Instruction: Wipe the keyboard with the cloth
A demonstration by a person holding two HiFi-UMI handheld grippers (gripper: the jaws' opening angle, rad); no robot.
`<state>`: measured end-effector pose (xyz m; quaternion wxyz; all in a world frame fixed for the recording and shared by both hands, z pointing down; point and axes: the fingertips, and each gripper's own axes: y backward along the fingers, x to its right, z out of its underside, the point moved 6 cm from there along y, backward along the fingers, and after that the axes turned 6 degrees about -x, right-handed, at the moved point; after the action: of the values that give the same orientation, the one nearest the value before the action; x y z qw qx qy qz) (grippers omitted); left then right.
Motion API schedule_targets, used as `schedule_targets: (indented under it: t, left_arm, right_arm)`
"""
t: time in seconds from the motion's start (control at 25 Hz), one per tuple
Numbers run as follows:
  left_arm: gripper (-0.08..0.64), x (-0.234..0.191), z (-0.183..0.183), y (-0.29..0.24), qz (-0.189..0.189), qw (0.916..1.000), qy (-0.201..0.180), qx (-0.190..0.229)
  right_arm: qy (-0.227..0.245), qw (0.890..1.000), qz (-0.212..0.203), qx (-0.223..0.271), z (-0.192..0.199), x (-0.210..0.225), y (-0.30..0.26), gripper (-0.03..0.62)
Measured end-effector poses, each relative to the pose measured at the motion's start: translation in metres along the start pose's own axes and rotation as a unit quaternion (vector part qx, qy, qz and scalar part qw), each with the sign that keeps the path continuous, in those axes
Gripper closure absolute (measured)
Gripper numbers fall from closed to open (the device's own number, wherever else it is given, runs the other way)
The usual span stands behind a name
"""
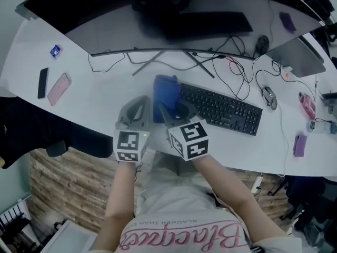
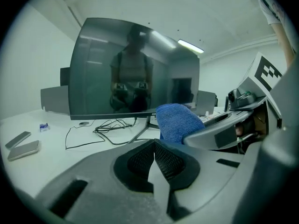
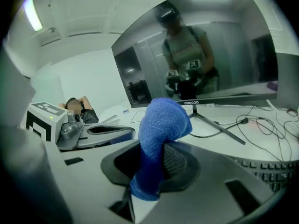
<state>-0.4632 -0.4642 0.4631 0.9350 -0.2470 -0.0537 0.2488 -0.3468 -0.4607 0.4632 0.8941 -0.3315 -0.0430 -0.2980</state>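
Note:
A black keyboard (image 1: pixel 221 108) lies on the white desk (image 1: pixel 100 96), right of centre; its near keys show in the right gripper view (image 3: pixel 271 169). My right gripper (image 1: pixel 168 108) is shut on a blue cloth (image 1: pixel 165 95) at the keyboard's left end. The cloth (image 3: pixel 161 139) bulges up from between the jaws and hangs below them. My left gripper (image 1: pixel 140 103) hovers just left of the right one, shut, pads together, holding nothing (image 2: pixel 154 158). The left gripper view shows the cloth (image 2: pixel 177 122) just ahead, to the right.
A wide curved monitor (image 1: pixel 158 15) stands behind the keyboard, its stand and loose cables (image 1: pixel 231 67) just beyond it. A black phone (image 1: pixel 42 82) and a pink phone (image 1: pixel 59 88) lie far left. A mouse (image 1: pixel 269 97) and small gadgets (image 1: pixel 308 105) sit at the right.

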Motion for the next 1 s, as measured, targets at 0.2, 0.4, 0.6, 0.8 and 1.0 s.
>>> schedule_targets:
  t: [0.2, 0.4, 0.6, 0.8, 1.0]
  left_arm:
    - [0.555, -0.025, 0.001, -0.004, -0.013, 0.9998, 0.011, -0.012]
    - [0.555, -0.033, 0.008, -0.013, -0.005, 0.9994, 0.009, -0.032]
    - [0.555, -0.03, 0.011, -0.025, 0.008, 0.9992, -0.002, -0.039]
    - [0.555, -0.023, 0.007, -0.03, 0.016, 0.9991, -0.004, -0.039]
    - [0.555, -0.01, 0.007, -0.034, 0.015, 0.9989, 0.0, -0.043]
  right_arm:
    - [-0.03, 0.999, -0.017, -0.011, -0.003, -0.002, -0.025, 0.503]
    - [-0.06, 0.997, -0.041, -0.011, 0.0, 0.002, -0.043, 0.503]
    - [-0.123, 0.991, -0.043, -0.037, 0.007, 0.02, -0.046, 0.503]
    - [-0.162, 0.984, -0.039, -0.059, 0.017, 0.034, -0.042, 0.503]
    - [-0.156, 0.983, -0.03, -0.09, 0.025, 0.045, -0.033, 0.503]
